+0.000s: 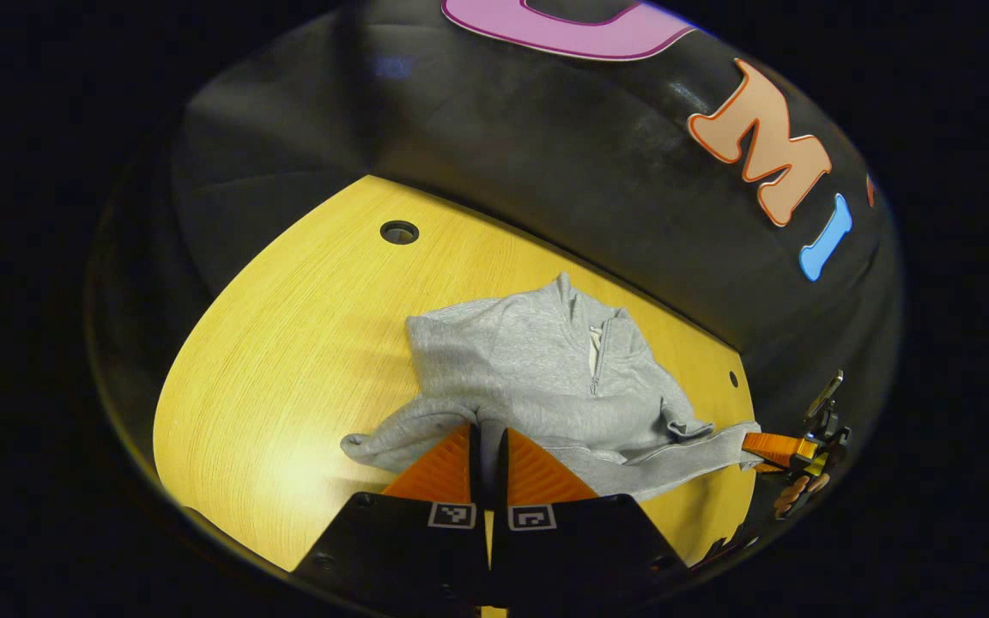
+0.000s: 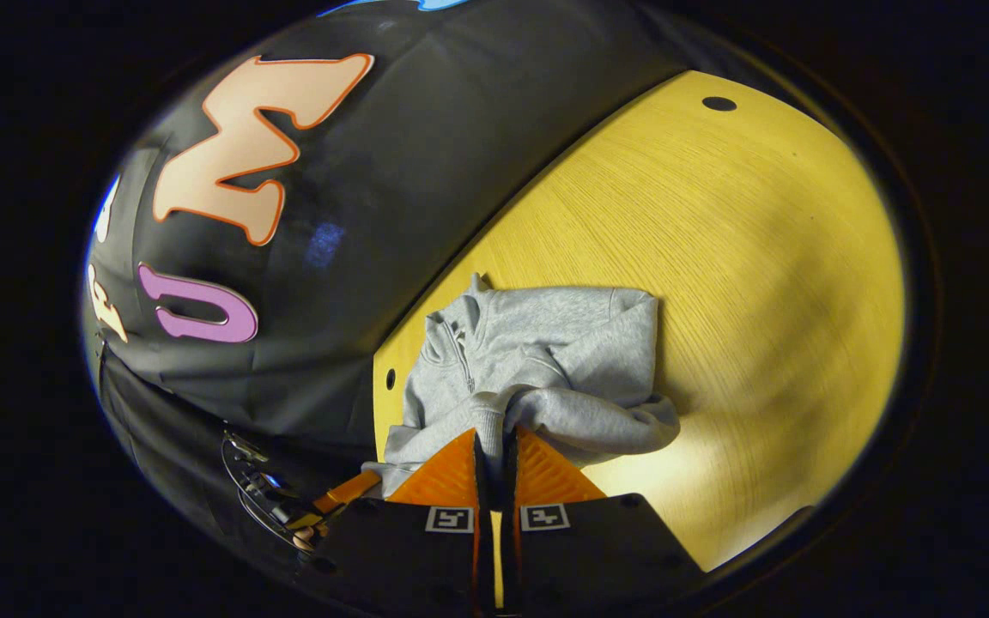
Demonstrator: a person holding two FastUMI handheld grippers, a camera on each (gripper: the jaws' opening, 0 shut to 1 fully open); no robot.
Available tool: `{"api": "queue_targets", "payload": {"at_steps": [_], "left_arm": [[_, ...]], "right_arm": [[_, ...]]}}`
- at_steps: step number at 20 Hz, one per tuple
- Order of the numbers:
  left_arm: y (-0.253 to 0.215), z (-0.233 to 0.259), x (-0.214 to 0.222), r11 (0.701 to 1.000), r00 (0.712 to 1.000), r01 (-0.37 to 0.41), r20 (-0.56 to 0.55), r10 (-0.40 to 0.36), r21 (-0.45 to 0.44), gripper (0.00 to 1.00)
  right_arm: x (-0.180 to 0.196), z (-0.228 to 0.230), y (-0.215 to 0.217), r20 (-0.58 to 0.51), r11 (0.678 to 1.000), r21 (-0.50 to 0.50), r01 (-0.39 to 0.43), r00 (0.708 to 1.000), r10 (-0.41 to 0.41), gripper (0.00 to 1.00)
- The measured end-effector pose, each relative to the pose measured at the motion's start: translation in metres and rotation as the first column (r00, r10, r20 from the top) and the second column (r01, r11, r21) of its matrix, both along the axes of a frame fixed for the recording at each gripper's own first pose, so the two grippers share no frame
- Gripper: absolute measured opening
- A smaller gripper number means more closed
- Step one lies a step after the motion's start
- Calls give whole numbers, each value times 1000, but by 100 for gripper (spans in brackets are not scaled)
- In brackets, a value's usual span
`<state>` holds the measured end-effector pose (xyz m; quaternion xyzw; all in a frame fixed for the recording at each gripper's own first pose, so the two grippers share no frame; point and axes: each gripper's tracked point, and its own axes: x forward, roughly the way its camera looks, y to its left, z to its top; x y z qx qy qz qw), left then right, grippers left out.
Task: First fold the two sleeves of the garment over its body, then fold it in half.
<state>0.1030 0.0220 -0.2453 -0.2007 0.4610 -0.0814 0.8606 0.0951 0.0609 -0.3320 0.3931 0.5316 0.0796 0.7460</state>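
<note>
In the left gripper view, a grey garment of soft, fleecy knit lies on the counter, a yellow wood-grain top with a curved edge and a round cable hole near the back. The garment has a stand-up collar and a short zip at the neck, and it sits bunched toward the counter's far side by the black cloth wall. One sleeve runs out as a rumpled tube to the left of the left gripper, whose ridged, wedge-shaped fingers are drawn close together with grey fabric pinched in the narrow slot between them. At the garment's other end the right gripper meets the cuffed edge, a hand behind it; whether it grips there I cannot tell from this view.

In the right gripper view, the same garment lies just ahead of the right gripper, collar and zip to the left, a sleeve folded across the body with its rounded end draping to the right. The fingers stand nearly together, clamped on a fold of the knit. The left gripper appears low at the left, touching the garment's edge
</note>
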Motion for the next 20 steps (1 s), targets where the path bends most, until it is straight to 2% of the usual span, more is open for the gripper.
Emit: {"api": "queue_targets", "payload": {"at_steps": [4,6,8,9,10,11,12,13,14,15,16,17,20], "left_arm": [[-2,-14,17,997,998,-51,-51,49,-49,0],[-1,-21,23,995,994,-80,-83,74,-61,2],[-1,-28,31,994,991,-97,-93,91,-58,7],[-1,-28,36,993,991,-105,-88,99,-61,12],[-5,-26,40,991,991,-112,-79,106,-79,13],[-10,-22,45,987,991,-120,-69,113,-104,24],[-11,-20,49,985,991,-130,-59,124,-115,27],[-9,-19,53,984,990,-140,-41,136,-110,51],[-7,-17,58,983,988,-154,-22,152,-98,57],[-5,-11,65,982,986,-165,8,167,-95,65],[-3,-4,72,981,982,-177,46,181,-83,84],[1,5,76,982,979,-178,89,183,-59,94],[11,38,90,986,963,-142,244,117,87,95]], "right_arm": [[17,-23,0,-34,999,3,47,998,-47,6],[23,-32,3,-46,999,6,51,998,-50,9],[32,-38,4,-45,998,1,55,997,-55,6],[38,-39,7,-44,998,12,64,997,-63,13],[45,-39,11,-50,997,25,79,996,-78,27],[51,-36,14,-49,994,39,99,994,-97,34],[59,-35,14,-33,992,42,119,992,-118,41],[68,-29,13,-5,989,48,139,990,-139,48],[77,-25,10,28,986,43,161,986,-162,65],[86,-22,6,64,983,23,180,981,-181,74],[90,-17,0,97,982,2,189,977,-188,100],[92,-12,-3,126,981,-16,191,974,-188,98],[90,5,-11,214,986,-61,157,967,-141,98]]}}
